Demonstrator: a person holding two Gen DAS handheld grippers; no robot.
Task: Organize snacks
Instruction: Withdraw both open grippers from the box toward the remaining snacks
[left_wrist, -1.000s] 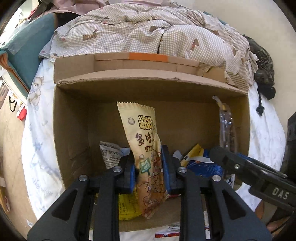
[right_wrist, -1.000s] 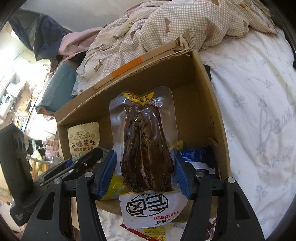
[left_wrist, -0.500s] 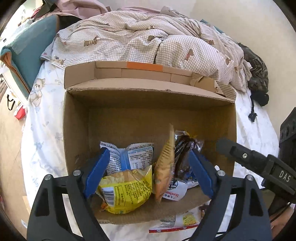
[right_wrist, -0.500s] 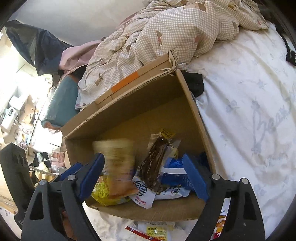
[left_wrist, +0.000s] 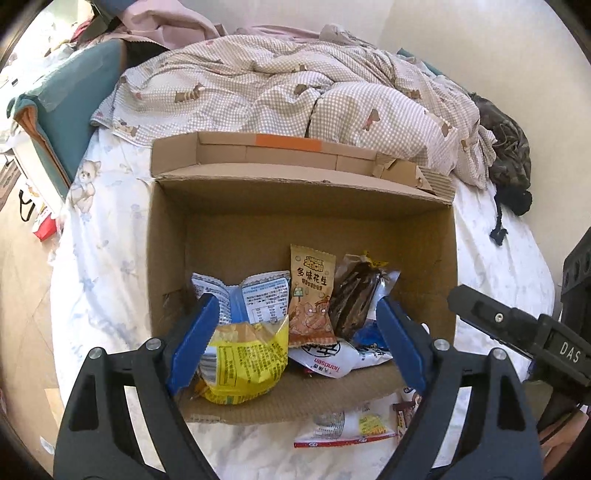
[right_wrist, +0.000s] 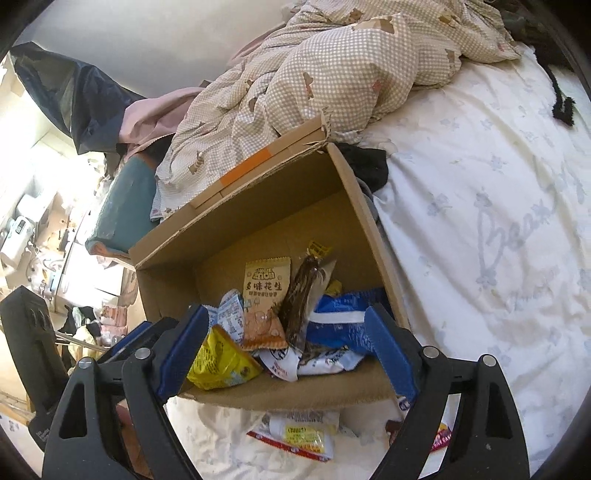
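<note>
An open cardboard box (left_wrist: 258, 229) (right_wrist: 258, 229) lies on the bed. Inside lean a tan peanut packet (left_wrist: 310, 295) (right_wrist: 264, 306), a clear pack of dark brown snack (left_wrist: 354, 295) (right_wrist: 301, 299), a yellow bag (left_wrist: 247, 362) (right_wrist: 221, 362), a blue-white bag (left_wrist: 258, 295) and a blue packet (right_wrist: 340, 314). My left gripper (left_wrist: 295, 343) is open and empty in front of the box. My right gripper (right_wrist: 288, 350) is open and empty at the box's near edge. It also shows in the left wrist view (left_wrist: 517, 325).
A red-edged white packet (left_wrist: 343, 428) (right_wrist: 299, 435) and a small brown packet (left_wrist: 406, 410) lie on the white sheet before the box. A checked quilt (left_wrist: 295, 96) is heaped behind it. Dark clothing (left_wrist: 509, 155) lies at the right.
Both grippers opened and pulled back. The peanut packet left my left gripper and the dark snack pack left my right; both now rest in the box.
</note>
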